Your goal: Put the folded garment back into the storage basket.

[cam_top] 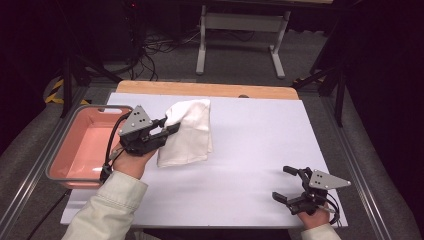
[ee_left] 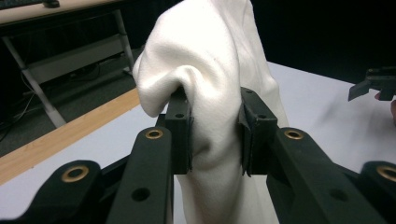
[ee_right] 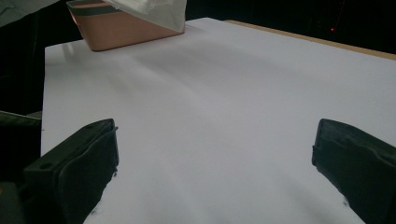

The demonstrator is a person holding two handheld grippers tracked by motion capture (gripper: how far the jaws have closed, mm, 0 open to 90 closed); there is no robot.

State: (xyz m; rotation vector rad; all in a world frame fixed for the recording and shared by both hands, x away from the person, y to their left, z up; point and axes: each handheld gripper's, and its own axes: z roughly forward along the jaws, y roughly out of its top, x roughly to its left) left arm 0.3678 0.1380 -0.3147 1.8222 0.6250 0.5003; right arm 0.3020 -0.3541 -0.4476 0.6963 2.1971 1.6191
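1. High view: left gripper (cam_top: 167, 131) clamped on a white cloth (cam_top: 187, 132), just right of the pink tub (cam_top: 82, 145); right gripper (cam_top: 286, 184) spread wide, well right of the tub.
2. Left gripper view: cloth (ee_left: 210, 79) pinched between both pads.
3. Right gripper view: jaws apart over bare table (ee_right: 224, 112), tub (ee_right: 116, 28) far beyond.
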